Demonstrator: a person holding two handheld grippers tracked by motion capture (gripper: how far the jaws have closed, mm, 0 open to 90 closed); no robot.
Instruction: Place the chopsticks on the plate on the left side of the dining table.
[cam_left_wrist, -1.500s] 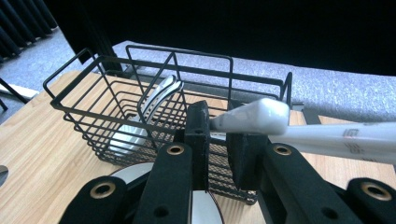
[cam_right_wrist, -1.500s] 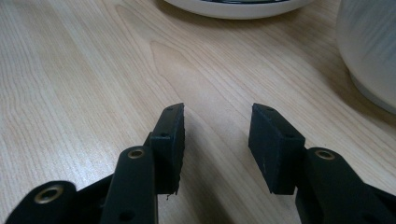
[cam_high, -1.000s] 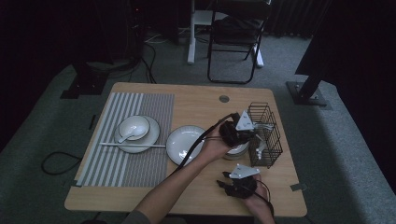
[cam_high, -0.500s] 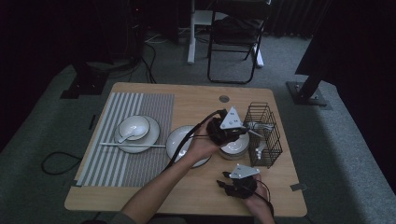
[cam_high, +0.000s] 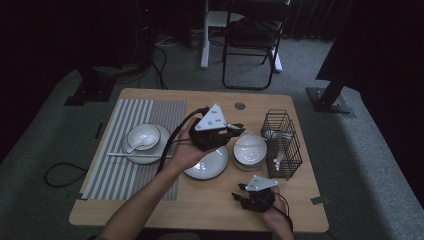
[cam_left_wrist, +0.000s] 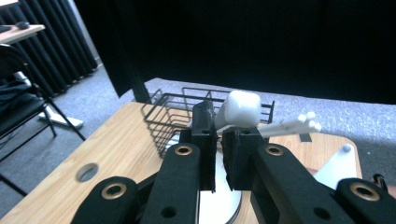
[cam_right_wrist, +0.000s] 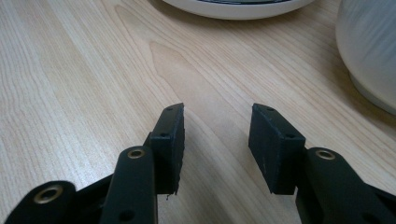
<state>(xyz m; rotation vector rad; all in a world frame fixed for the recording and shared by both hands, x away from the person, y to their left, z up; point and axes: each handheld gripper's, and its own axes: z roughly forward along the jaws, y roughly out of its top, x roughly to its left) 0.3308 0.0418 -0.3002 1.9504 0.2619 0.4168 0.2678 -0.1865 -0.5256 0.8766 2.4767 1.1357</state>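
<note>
My left gripper (cam_high: 236, 130) hangs above the table between a white plate (cam_high: 207, 165) and a white bowl (cam_high: 250, 148), pointing toward the wire basket (cam_high: 282, 142). In the left gripper view its jaws are shut on a white spoon (cam_left_wrist: 238, 109), which sticks up past the fingertips in front of the basket (cam_left_wrist: 173, 114). Thin white sticks (cam_left_wrist: 294, 125) show behind the right jaw; I cannot tell if they are held. My right gripper (cam_high: 239, 192) rests near the table's front edge, open and holding nothing (cam_right_wrist: 217, 135).
A striped mat (cam_high: 120, 170) on the left carries a plate with a bowl and spoon (cam_high: 142, 139) and chopsticks (cam_high: 132, 155). The basket holds more white items (cam_high: 277, 160). A round hole (cam_high: 240, 106) sits near the table's far edge. A chair (cam_high: 252, 40) stands beyond.
The left hand has lifted away from the basket and moved left, so its gripper now hangs over the plate and bowl. The right gripper has stayed put.
</note>
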